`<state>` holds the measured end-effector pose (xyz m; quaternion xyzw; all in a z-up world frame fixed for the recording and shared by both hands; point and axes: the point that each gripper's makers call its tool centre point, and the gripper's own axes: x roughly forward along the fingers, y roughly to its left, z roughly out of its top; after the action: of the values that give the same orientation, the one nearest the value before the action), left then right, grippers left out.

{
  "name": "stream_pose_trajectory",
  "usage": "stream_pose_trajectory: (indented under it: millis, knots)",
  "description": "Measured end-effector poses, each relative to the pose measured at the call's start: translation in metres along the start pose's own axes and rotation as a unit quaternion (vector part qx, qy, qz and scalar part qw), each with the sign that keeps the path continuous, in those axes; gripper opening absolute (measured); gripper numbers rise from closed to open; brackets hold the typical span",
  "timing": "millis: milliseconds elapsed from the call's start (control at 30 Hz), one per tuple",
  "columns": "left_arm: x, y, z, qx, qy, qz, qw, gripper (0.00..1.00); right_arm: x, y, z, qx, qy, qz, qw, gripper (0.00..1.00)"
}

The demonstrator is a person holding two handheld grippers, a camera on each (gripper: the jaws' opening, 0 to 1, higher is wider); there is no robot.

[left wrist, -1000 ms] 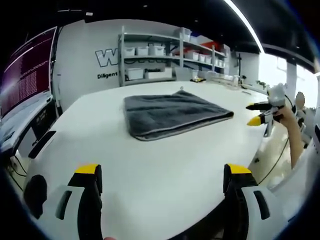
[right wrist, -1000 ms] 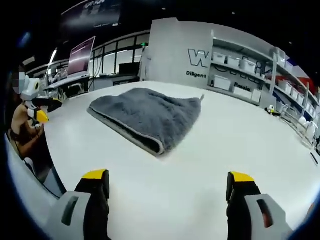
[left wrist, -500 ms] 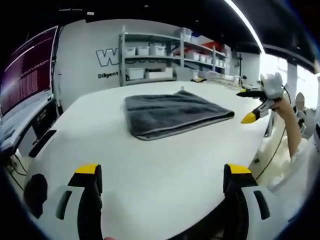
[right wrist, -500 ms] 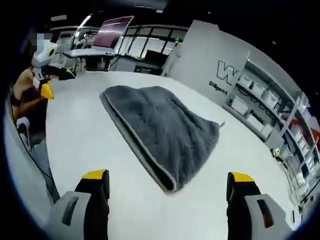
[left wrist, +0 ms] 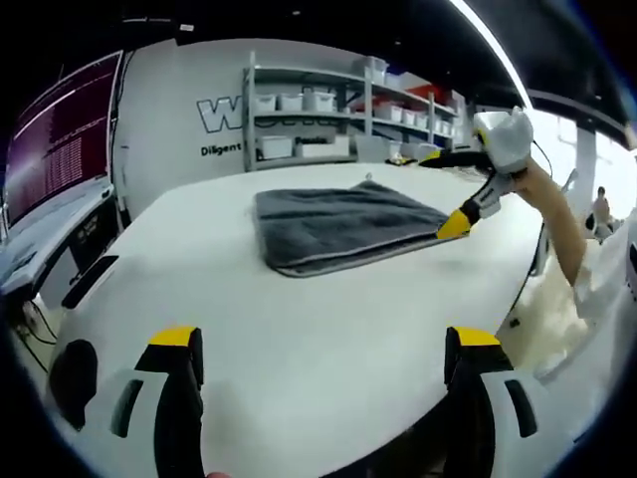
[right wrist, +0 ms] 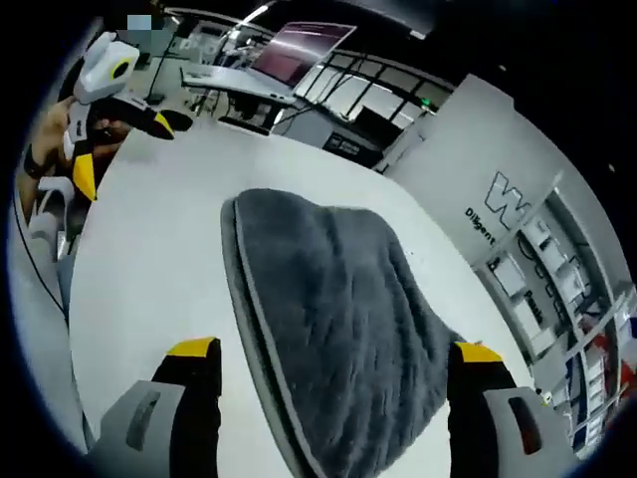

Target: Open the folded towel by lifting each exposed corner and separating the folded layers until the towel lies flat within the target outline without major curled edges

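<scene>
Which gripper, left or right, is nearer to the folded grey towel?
Right. The right gripper hangs open at the towel's near corner. The left gripper stays back over bare white table, well short of it.

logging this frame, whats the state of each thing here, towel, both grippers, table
towel: folded, lying flat on the table, untouched
right gripper: open, above the towel's near corner, not gripping
left gripper: open, empty, over bare table short of the towel
table: white, bearing the towel
</scene>
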<state>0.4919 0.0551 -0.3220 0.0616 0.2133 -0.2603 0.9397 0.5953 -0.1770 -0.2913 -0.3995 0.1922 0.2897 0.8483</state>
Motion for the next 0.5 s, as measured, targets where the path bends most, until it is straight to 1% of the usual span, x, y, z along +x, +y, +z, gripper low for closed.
stream_pose_trajectory:
  millis: [167, 233, 267, 400, 467, 500]
  knots:
    - [0.0, 0.002, 0.0, -0.002, -0.002, 0.003, 1.0, 0.99, 0.022, 0.005, 0.03, -0.019, -0.014, 0.019, 0.9995, 0.95]
    - [0.0, 0.001, 0.001, -0.003, -0.004, 0.003, 1.0, 0.99, 0.029, 0.006, 0.039, -0.028, -0.015, 0.02, 0.9993, 0.94]
    - [0.0, 0.001, 0.001, -0.003, -0.004, 0.004, 1.0, 0.99, 0.033, 0.007, 0.043, -0.039, -0.015, 0.02, 0.9989, 0.94]
    - [0.0, 0.001, 0.0, -0.003, -0.003, 0.004, 1.0, 0.99, 0.053, 0.021, 0.063, -0.057, -0.023, 0.04, 0.9973, 0.93]
    - [0.0, 0.002, -0.001, -0.005, -0.004, 0.006, 1.0, 0.99, 0.061, 0.026, 0.07, -0.064, -0.026, 0.049, 0.9965, 0.93]
    - [-0.001, 0.003, -0.001, -0.005, -0.004, 0.006, 1.0, 0.99, 0.067, 0.032, 0.076, -0.067, -0.03, 0.058, 0.9957, 0.92]
